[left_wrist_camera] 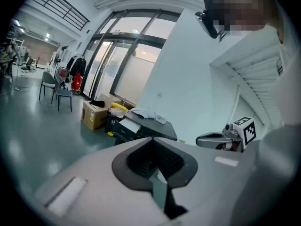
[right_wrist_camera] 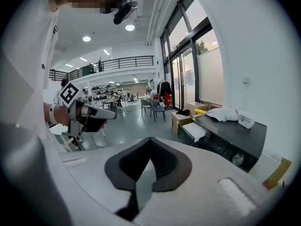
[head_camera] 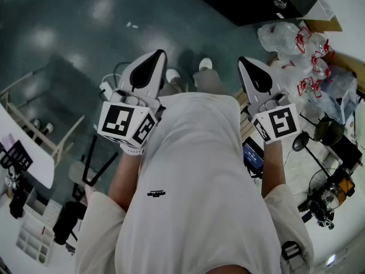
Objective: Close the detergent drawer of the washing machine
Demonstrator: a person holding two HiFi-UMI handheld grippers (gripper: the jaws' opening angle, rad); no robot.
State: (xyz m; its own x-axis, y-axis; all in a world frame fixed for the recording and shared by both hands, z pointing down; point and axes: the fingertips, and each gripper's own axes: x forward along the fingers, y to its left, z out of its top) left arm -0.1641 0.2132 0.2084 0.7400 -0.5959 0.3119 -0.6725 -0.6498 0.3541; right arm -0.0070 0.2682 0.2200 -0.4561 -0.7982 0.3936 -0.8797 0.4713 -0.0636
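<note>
**A:** Head view first. Where is it?

**B:** The washing machine (head_camera: 256, 1) lies ahead and to the right, well apart from both grippers. I'd judge the right gripper (head_camera: 242, 60) nearer than the left gripper (head_camera: 161, 53).

**A:** Left gripper view?

**B:** Jaws pressed together with nothing between them. The machine (left_wrist_camera: 146, 126) sits far ahead, a little left.

**A:** Right gripper view?

**B:** Closed and empty too. The machine (right_wrist_camera: 230, 138) stands off to the right, its front toward us. I cannot pick out the detergent drawer.
</note>
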